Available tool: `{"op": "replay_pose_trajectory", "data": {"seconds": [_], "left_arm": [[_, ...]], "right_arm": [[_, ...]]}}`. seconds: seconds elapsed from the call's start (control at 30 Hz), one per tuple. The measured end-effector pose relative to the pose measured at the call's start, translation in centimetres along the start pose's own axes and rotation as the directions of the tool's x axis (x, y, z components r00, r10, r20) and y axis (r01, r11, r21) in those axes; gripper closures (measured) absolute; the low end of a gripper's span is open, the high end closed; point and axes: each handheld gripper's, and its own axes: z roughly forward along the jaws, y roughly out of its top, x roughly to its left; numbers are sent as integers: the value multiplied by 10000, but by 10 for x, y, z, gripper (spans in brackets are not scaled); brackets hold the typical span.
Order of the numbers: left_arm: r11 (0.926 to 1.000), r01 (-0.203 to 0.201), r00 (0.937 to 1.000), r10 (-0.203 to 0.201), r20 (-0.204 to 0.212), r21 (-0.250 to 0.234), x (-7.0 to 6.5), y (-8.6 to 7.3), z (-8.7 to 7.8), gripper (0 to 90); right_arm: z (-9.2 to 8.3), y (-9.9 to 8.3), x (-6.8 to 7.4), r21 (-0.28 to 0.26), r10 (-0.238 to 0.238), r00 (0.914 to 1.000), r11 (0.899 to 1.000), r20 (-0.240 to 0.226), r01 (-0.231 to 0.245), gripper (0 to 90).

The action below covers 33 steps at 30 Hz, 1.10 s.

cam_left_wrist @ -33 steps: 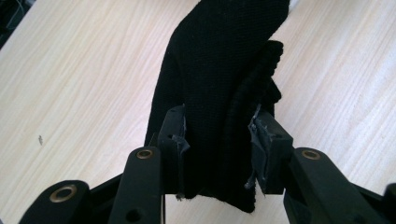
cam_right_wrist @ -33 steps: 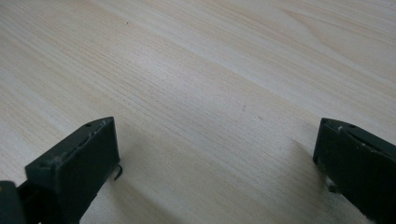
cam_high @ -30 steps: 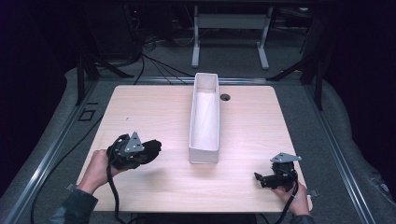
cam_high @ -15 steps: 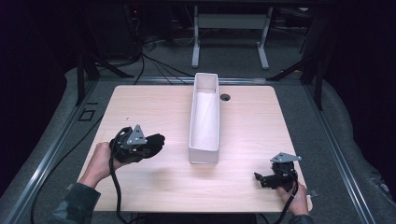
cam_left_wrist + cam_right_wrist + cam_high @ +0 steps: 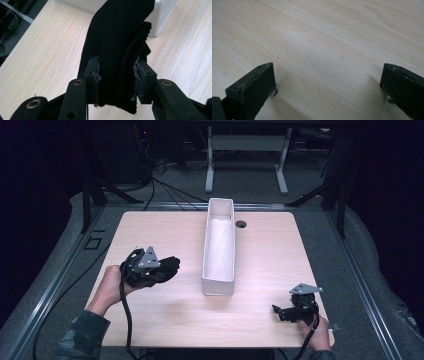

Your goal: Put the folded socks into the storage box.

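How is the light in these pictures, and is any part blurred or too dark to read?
High view: table lit evenly, surroundings nearly black. Left gripper view: the black cloth loses its folds in darkness, weave sharp. Right gripper view: soft shadows beside the open jaws; far wood grain slightly blurred.

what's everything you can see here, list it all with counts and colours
table: 1, light wood, centre of the high view
bin: 1, white, long and narrow, open top, mid-table, running away from the person
black cloth: 1, black knit, held above the table left of the bin
cable hole: 1, dark, in the tabletop right of the bin's far end
metal frame: 1, grey, on the floor beyond the table
left hand-held gripper: 1, black, shut on the black cloth
right hand-held gripper: 1, black, open, low over the table's near right corner
hands: 2, bottom edge
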Motion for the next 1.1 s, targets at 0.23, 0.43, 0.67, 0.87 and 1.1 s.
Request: {"op": "replay_pose_trajectory", "data": {"seconds": [0.23,0.43,0.67,0.87,1.1], "left_arm": [[9997,-226,9997,226,7,-82,4,11,-2,613],[9993,-265,9996,264,-28,-263,5,19,-3,611],[9986,-409,9992,408,-44,-335,7,28,-4,611],[9979,-499,9987,498,-48,-409,8,37,-4,611],[9959,-737,9973,736,-37,-528,8,49,-4,608]], "right_arm": [[0,0,0,5,6,10000,10000,0,-6,0],[0,0,0,0,0,10000,10000,0,0,0],[0,0,0,-1,-3,10000,10000,-2,3,0],[0,0,0,-1,-3,10000,10000,-2,3,0],[0,0,0,-1,-1,10000,10000,-1,1,0]]}}
